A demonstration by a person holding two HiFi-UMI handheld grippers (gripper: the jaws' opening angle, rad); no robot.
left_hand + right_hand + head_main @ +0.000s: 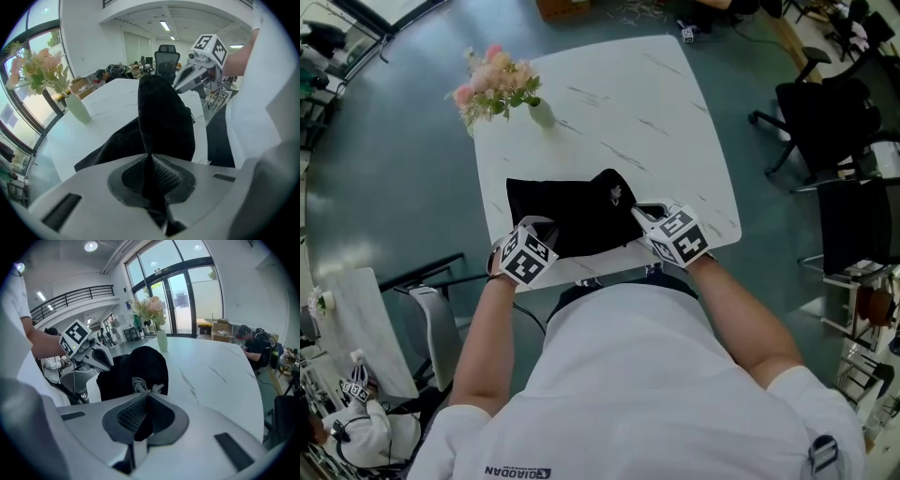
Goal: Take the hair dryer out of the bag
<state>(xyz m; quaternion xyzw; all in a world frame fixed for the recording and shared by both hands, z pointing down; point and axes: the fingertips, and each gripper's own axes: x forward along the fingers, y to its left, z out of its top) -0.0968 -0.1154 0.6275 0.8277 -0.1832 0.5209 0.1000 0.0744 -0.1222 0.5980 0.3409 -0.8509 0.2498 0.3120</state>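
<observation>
The black bag (577,214) is closed cloth all round, so what fills it cannot be seen, and no hair dryer can be made out in any of the 3 views. In the head view the marker cubes (525,259) cover the jaw tips of the left gripper (537,228) and the right gripper (643,212), and the person's torso (656,375) hides the near edge of the table (675,141). In the right gripper view a pale cord (140,384) lies at the jaw tips; whether it is pinched with the cloth cannot be told.
</observation>
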